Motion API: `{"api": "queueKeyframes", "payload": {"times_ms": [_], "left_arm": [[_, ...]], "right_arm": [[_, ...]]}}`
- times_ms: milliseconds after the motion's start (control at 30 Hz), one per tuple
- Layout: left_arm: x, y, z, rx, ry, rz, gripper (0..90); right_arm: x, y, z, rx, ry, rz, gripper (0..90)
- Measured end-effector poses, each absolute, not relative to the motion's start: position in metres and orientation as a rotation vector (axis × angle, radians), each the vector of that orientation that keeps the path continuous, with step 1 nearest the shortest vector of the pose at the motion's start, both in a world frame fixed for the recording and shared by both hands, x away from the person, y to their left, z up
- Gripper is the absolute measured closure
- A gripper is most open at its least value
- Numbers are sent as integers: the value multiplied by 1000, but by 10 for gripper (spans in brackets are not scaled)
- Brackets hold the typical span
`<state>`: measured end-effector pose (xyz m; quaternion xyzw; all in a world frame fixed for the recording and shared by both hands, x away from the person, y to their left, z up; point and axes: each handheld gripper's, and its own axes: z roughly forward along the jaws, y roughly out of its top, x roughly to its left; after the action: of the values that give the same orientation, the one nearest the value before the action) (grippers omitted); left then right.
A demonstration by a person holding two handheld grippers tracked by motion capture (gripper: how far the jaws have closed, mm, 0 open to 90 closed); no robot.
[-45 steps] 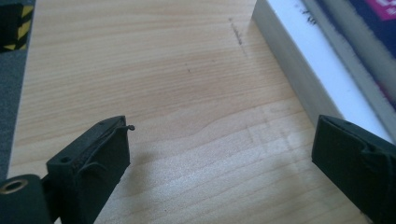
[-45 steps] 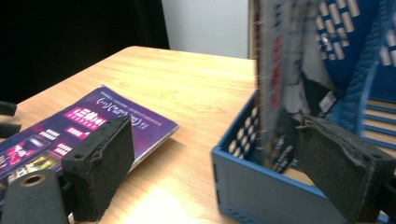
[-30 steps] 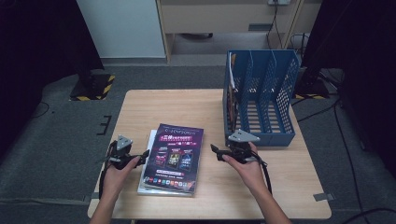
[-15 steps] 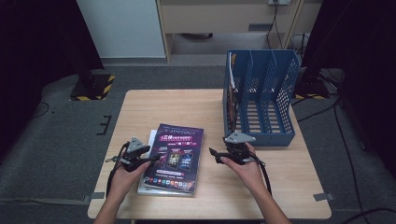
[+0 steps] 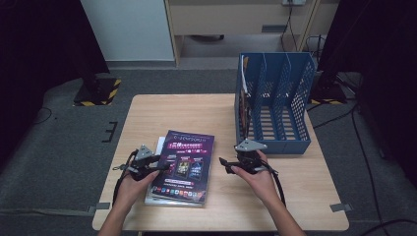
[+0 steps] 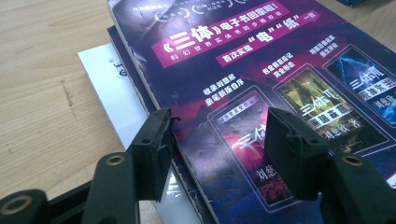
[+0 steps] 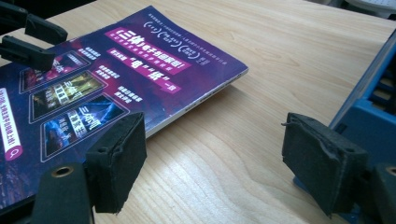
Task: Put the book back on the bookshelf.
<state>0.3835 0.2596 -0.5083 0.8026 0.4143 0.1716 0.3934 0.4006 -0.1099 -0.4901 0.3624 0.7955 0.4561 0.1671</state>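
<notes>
A purple-covered magazine point(image 5: 184, 162) tops a small stack near the table's front, left of centre. My left gripper point(image 5: 158, 164) reaches over the stack's left edge. In the left gripper view the magazine's point(image 6: 233, 70) left border runs under the gap of the gripper point(image 6: 219, 140). Those jaws have just been closing and stand apart, not pressing on the cover. My right gripper point(image 5: 225, 166) hovers over bare wood just right of the stack, pointing left. Its jaws point(image 7: 210, 158) have just been opening and have nothing between them. The magazine point(image 7: 116, 79) lies ahead of them.
A blue slotted file rack point(image 5: 275, 98) stands at the table's right rear, close beside my right gripper point(image 7: 369, 107). A white sheet point(image 6: 112, 88) pokes out under the stack's left side. The wooden table point(image 5: 196, 113) is bare behind the stack.
My left gripper has moved right from beside the stack onto the magazine's left edge, and its jaws have narrowed. The right hand has stayed put.
</notes>
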Motion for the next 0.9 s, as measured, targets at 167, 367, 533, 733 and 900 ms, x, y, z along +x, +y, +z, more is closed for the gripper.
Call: {"api": "queueKeyframes", "payload": {"times_ms": [167, 367, 533, 733, 900], "left_arm": [[383, 258, -508, 2045, 1041, 452, 420], [382, 256, -507, 2054, 1036, 465, 422], [383, 249, -507, 2063, 1011, 462, 422], [382, 246, -507, 2071, 1003, 472, 422], [382, 245, -507, 2070, 1003, 471, 421]], "right_arm": [[400, -107, -493, 1022, 2292, 1297, 210], [399, -102, -496, 1012, 2316, 1296, 205], [398, -94, -502, 1002, 2364, 1296, 201], [400, -87, -509, 1024, 2414, 1312, 187], [406, -82, -516, 1076, 2464, 1337, 170]]}}
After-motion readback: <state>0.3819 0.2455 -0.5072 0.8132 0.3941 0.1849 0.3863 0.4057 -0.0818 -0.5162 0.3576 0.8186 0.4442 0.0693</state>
